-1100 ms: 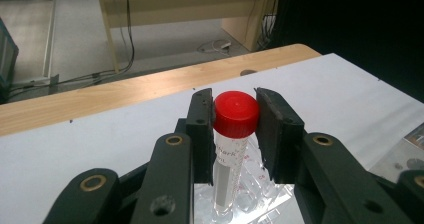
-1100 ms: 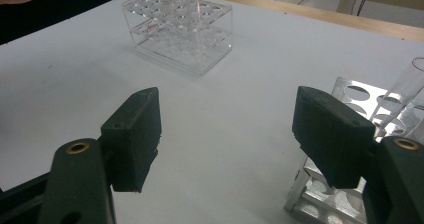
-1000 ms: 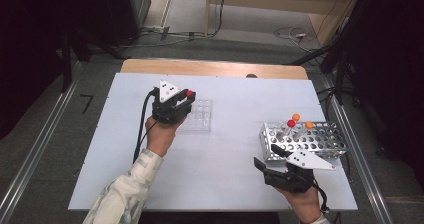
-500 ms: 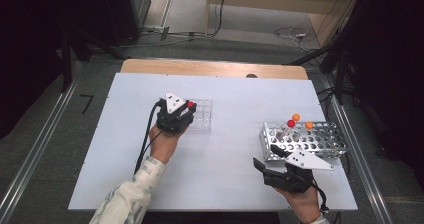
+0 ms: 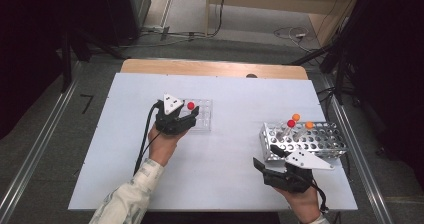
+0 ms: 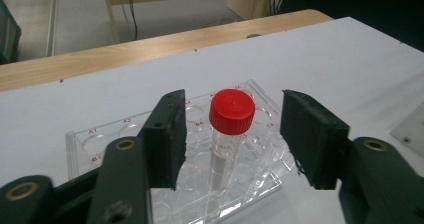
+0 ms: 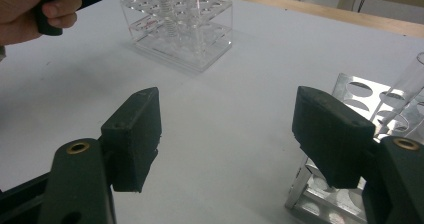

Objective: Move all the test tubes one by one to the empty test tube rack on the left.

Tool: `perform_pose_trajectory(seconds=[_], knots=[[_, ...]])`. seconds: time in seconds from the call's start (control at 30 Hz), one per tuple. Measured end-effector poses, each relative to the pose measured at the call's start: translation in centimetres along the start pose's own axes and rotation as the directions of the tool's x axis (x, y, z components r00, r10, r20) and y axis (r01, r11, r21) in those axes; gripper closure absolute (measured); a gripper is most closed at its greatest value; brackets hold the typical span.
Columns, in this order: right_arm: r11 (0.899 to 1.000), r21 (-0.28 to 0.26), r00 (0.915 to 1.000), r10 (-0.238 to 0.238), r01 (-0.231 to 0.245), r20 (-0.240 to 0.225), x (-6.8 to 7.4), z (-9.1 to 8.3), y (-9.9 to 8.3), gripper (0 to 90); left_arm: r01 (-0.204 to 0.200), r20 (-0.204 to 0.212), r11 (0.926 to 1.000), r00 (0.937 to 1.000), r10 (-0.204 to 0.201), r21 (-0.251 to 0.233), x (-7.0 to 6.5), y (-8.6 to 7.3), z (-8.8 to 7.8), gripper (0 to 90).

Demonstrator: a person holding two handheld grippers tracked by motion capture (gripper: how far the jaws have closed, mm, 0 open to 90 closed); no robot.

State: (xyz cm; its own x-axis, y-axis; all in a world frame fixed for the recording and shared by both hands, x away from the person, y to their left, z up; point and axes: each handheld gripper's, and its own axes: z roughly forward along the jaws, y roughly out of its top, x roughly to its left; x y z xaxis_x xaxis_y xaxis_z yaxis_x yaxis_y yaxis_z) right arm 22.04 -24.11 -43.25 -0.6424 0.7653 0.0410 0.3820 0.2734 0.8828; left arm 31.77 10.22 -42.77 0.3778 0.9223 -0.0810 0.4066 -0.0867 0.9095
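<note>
Red-capped tube (image 6: 229,134) stands upright in the clear rack (image 6: 125,134).

High view: above your side, facing forward and down over the whole counter (image 5: 225,159). Left gripper view: close, looking along its tool at the clear rack (image 6: 165,184). Right gripper view: low, near; shares that clear rack (image 7: 177,29) farther off.

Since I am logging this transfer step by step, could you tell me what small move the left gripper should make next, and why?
Probably lift the left gripper straight up and back from the clear plastic rack. Its jaws have just been opening; the red-capped tube stands upright in a well between them, with gaps on both sides. The tube seems placed, and the metal rack by the open right gripper holds more capped tubes.
</note>
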Motion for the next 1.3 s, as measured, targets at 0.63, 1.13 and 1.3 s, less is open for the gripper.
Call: perform_pose_trajectory(seconds=[0.63,1.13,1.3], knots=[[1.0,-0.006,0.9993,0.014,-0.014,0.036,-0.8,-0.4,-0.2,26.9,0.08,-0.008,0.9965,0.9967,-0.08,-0.022,1.0,-1.1,-5.4,20.7],[0.998,-0.018,0.9851,0.063,-0.061,0.16,-3.8,-0.9,-0.8,27.6,0.069,-0.03,0.9975,0.9972,-0.069,-0.016,0.8,-2.2,-6.5,14.0],[0.997,-0.016,0.9744,0.075,-0.073,0.212,-4.8,-0.5,-1.0,28.2,0.062,-0.038,0.998,0.9973,-0.062,-0.015,0.9,-2.4,-6.6,14.0]])
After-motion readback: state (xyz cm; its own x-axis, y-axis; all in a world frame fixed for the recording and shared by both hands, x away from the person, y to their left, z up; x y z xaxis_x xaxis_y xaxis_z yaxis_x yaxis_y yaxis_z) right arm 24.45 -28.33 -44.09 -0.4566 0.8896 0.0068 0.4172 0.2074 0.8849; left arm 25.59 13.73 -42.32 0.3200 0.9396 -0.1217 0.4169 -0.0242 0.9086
